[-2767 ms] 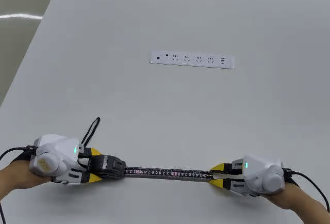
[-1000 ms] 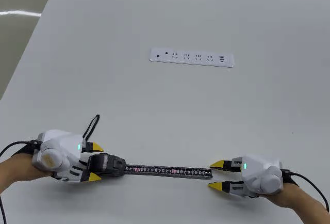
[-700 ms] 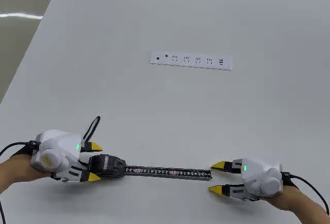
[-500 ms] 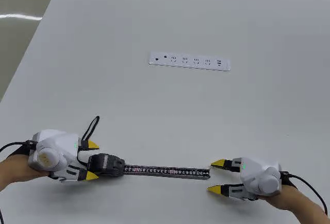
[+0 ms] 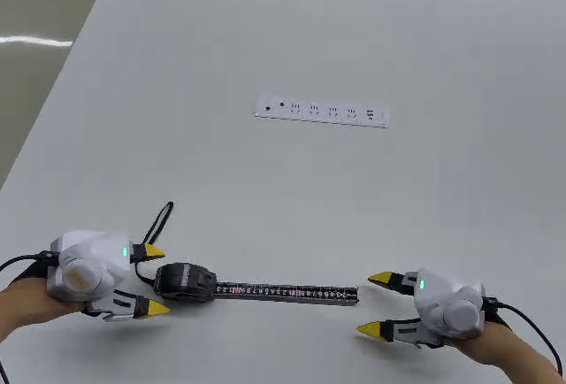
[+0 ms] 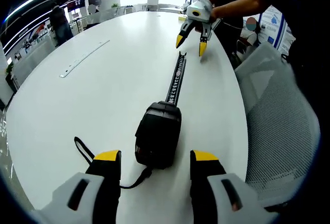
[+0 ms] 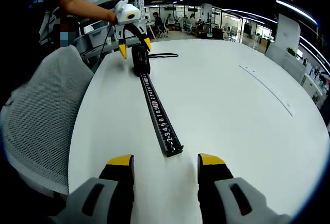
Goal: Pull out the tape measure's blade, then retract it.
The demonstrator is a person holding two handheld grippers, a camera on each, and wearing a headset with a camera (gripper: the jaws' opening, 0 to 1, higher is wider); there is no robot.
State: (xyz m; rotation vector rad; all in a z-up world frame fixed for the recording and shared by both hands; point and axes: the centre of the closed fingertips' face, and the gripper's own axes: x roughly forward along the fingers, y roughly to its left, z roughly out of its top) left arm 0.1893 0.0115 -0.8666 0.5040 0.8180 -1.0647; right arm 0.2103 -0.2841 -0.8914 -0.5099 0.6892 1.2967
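A black tape measure lies near the front edge of a white counter, with its thin, springy blade drawn out flat to the right. The case looks hard, compact and fairly weighty, and is best gripped across its sides. The blade is best taken at its end hook. The left tongs stand wide open just behind the case, holding nothing. The right tongs are open just beyond the blade's end, also empty. A power strip lies well apart and blocks nothing.

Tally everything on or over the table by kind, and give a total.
tape measure: 1
power strip: 1
handheld tools: 2 (left tool, right tool)
Total: 4
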